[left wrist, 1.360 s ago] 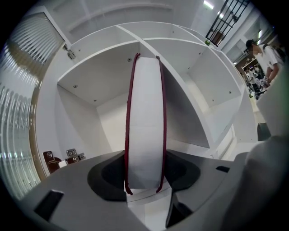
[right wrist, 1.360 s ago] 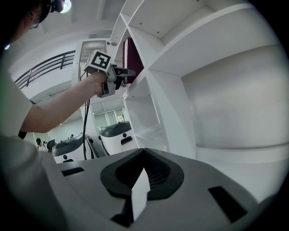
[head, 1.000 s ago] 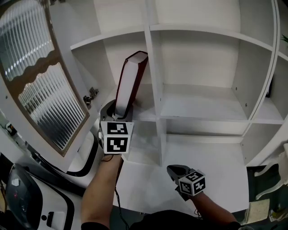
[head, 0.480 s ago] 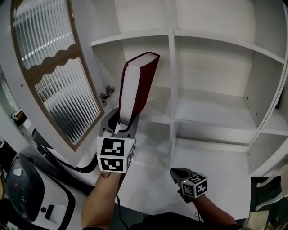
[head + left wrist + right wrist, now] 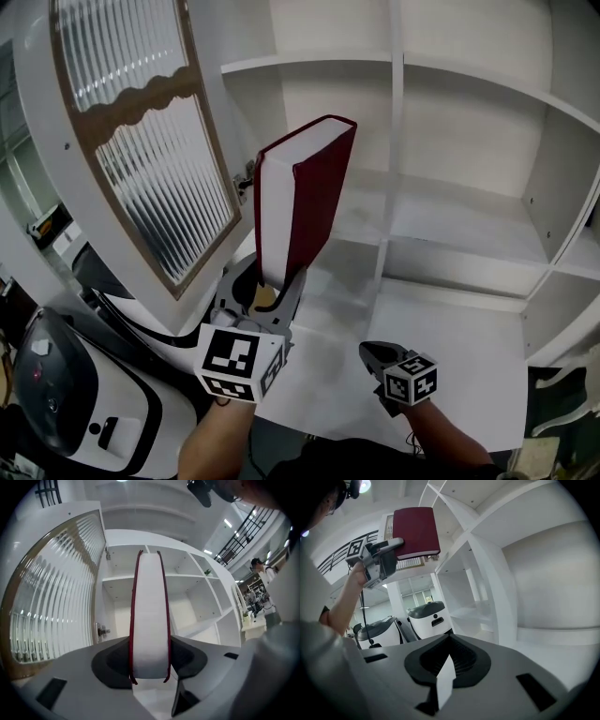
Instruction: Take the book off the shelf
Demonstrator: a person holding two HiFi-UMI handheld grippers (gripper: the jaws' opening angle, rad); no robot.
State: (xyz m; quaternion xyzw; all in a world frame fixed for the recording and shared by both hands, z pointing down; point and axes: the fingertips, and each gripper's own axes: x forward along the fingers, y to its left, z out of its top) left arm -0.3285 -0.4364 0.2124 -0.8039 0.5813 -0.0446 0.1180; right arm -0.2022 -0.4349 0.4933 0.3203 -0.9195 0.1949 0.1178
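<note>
A thick dark red book point(image 5: 305, 202) with white page edges stands upright in front of the white shelf unit point(image 5: 396, 246), clear of its compartments. My left gripper point(image 5: 267, 286) is shut on the book's lower end, one jaw on each cover. In the left gripper view the book point(image 5: 150, 616) rises straight between the jaws of that gripper point(image 5: 150, 660). The right gripper view shows the book point(image 5: 417, 531) high at the left, with the left gripper point(image 5: 382, 557) on it. My right gripper point(image 5: 372, 354) hovers low before the shelf, shut and holding nothing; its jaws point(image 5: 447, 660) meet.
The cabinet door point(image 5: 141, 141), with ribbed glass in a brown frame, hangs open at the left, close to the book. White machines with dark trim point(image 5: 66, 394) stand below the door. A vertical shelf divider point(image 5: 394, 122) lies right of the book.
The left gripper has drawn the book out of the left shelf compartment toward me, so it now stands in front of the shelf. The right gripper has barely shifted.
</note>
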